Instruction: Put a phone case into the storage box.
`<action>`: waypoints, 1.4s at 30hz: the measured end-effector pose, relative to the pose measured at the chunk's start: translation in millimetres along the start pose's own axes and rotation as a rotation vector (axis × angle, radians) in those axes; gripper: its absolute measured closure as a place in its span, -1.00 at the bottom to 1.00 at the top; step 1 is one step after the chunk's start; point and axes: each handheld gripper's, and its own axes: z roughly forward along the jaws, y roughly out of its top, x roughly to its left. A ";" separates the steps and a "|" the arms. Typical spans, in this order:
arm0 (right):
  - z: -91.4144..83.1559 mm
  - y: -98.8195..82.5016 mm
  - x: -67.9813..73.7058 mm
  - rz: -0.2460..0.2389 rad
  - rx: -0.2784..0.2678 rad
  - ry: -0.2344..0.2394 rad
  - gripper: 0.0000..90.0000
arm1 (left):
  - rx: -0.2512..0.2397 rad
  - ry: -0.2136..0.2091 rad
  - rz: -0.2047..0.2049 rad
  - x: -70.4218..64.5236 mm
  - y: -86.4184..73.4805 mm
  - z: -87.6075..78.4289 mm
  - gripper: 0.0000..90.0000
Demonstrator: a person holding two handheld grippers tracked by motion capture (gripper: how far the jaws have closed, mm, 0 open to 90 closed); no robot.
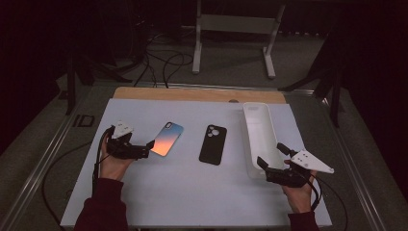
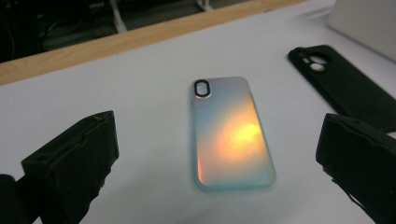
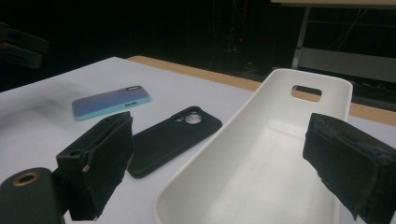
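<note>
Forearms in dark red sleeves enter at the bottom of the high view, each hand holding 1 gripper; the left gripper (image 1: 150,146) has its jaws spread wide and pinches nothing; just ahead of its tips lies the iridescent case (image 1: 167,138), flat on the white mat (image 1: 192,192), back up, its near short end at the jaw tips; whether they touch I cannot tell. From the left gripper view the case (image 2: 231,135) sits between the 2 black jaws and a little beyond them, camera cutout at its far end, an orange glow across its middle; both jaws stand clear of its long sides.

Farther off to that gripper's right lies the black case (image 1: 213,144), also flat, lens cutouts at the far end; it shows at the upper right of the left gripper view (image 2: 345,84), well apart from the iridescent one.

Over on the other side, the right gripper (image 1: 261,162) is likewise spread and empty; its jaws sit at the near end of the white tray (image 1: 252,120), a long shallow tub with a handle slot in its far wall; in the right gripper view the tray (image 3: 243,154) lies between the 2 jaws, its near rim beside the left jaw; the black case (image 3: 173,140) is just left of the tray, the iridescent case (image 3: 109,102) beyond it.
</note>
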 end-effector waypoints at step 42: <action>1.3 0.1 -0.4 0.003 0.015 -0.016 -0.81 | 0.364 -0.054 0.032 -21.2 -4.7 113.5 -0.90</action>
